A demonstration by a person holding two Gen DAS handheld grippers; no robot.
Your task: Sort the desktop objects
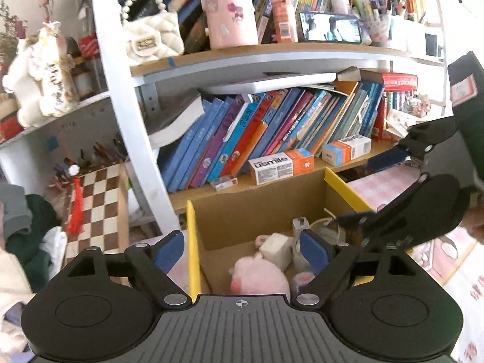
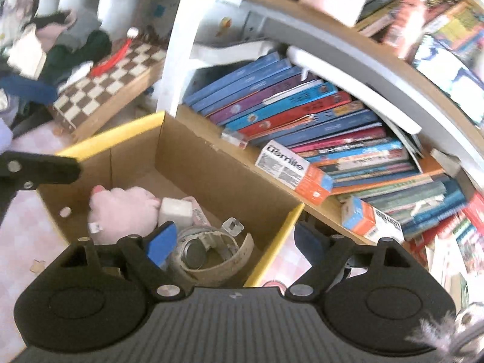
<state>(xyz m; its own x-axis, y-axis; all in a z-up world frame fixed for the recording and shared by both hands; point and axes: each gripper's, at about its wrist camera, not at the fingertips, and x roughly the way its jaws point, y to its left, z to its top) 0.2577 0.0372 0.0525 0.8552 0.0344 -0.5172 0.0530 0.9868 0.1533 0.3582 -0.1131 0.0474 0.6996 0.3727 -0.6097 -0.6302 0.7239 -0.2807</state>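
**Both tools hang wide over a half-filled sorting box**

A white bookshelf (image 1: 127, 96) fills the upper half of the left wrist view, its lower shelf packed with leaning blue, purple and red books (image 1: 242, 133). At 9 o'clock from the books, a brown-and-cream chessboard (image 1: 96, 211) lies beside a heap of clothes (image 1: 27, 220). A cardboard box (image 1: 257, 211) with yellow-edged flaps sits on the pink checked counter (image 1: 390, 187) just in front of the shelf. Inside it, a pink plush toy (image 1: 260, 278) lies toward the 6 o'clock side of the left view, touching a white charger block (image 1: 276, 249) at its 1 o'clock. In the right wrist view a watch (image 2: 208, 251) with a pale strap rests in the box's near corner, at 4 o'clock from the plush. Two orange-and-white toothpaste cartons (image 1: 281, 166) lie on the shelf ledge behind the box.

The left tool (image 1: 242, 251) hangs above the box, jaws spread apart and empty. The right tool (image 2: 236, 242) does likewise, one blue pad over the watch, the other beyond the box's yellow rim, clamped on nothing.
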